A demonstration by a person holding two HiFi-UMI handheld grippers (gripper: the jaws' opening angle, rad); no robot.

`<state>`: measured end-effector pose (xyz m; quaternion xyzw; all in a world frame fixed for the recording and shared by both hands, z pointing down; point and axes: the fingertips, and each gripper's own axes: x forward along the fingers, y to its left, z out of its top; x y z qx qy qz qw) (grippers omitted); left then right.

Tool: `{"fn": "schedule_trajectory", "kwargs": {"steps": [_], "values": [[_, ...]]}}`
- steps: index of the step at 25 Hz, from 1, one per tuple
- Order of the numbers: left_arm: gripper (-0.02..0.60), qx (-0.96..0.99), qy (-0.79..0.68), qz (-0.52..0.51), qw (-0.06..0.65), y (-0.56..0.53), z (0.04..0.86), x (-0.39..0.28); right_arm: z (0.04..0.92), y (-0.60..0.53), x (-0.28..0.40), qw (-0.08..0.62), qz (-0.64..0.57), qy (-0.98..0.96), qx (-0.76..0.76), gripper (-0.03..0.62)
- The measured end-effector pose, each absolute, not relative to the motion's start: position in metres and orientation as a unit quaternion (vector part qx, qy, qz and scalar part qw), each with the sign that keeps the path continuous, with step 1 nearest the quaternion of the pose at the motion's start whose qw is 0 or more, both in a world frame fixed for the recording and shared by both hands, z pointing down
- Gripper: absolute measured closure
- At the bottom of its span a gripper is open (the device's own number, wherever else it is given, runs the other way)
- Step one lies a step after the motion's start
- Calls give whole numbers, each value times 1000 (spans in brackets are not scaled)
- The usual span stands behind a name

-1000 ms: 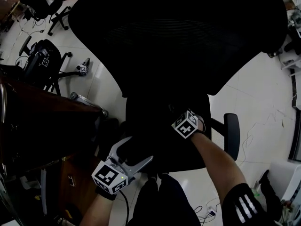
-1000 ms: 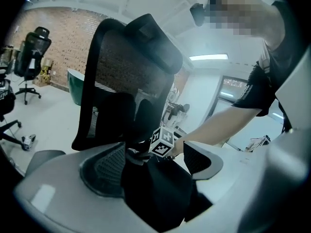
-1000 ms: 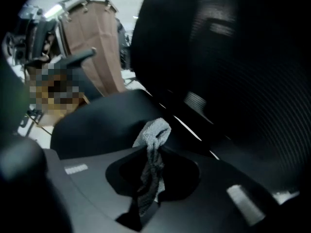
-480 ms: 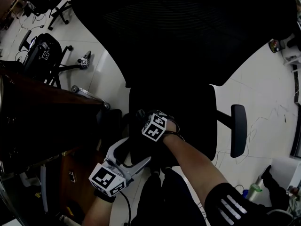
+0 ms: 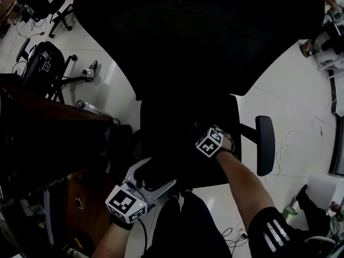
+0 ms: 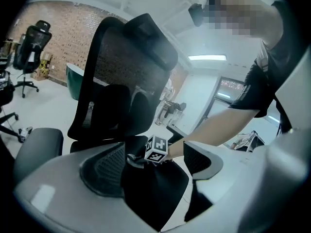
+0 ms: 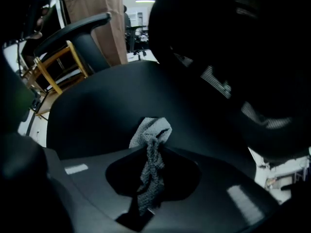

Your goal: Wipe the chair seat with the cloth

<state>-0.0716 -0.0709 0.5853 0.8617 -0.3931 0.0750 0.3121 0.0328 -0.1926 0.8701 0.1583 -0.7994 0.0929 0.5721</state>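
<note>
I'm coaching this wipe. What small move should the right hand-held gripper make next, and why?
Probably sweep the cloth sideways across the chair seat: the right hand-held gripper is shut on it, its bunched end seems to rest on the seat, and bare seat lies either side.

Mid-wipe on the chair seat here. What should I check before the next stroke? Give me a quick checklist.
1. Cloth clamped in the right gripper: ok, the jaws are shut on it and its bunched end sticks out ahead.
2. Cloth touching the chair seat: cannot tell, it is too dark at the contact.
3. Seat ahead of the cloth free of other things: ok in the right gripper view.
4. Left gripper out of the wiping path: ok, it is open, holds nothing and sits at the seat's front edge.
5. Armrest clearance: ok, it is apart from the right gripper.
</note>
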Motion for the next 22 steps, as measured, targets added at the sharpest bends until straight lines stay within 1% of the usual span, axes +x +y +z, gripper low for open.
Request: {"fn": "schedule_trajectory", "kwargs": {"steps": [3, 6, 9, 12, 15, 17, 22], "values": [[181, 867, -382, 75, 311, -73, 587, -62, 865, -205, 83, 586, 101, -783, 186, 546], [181, 869, -378, 77, 310, -76, 582, -54, 861, -211, 119, 596, 103, -771, 201, 546], [181, 873, -373, 75, 307, -74, 582, -49, 856, -218, 145, 607, 101, -758, 219, 546], [181, 873, -372, 77, 307, -69, 581, -51, 852, -220, 152, 609, 104, -751, 233, 546], [181, 870, -376, 78, 308, -63, 581, -56, 843, -218, 136, 584, 114, -766, 243, 546], [181, 867, -383, 77, 310, -59, 580, -62, 834, -210, 109, 554, 128, -787, 240, 546], [181, 858, -399, 80, 313, -47, 581, -78, 818, -163, -4, 494, 141, -840, 177, 546]]}}
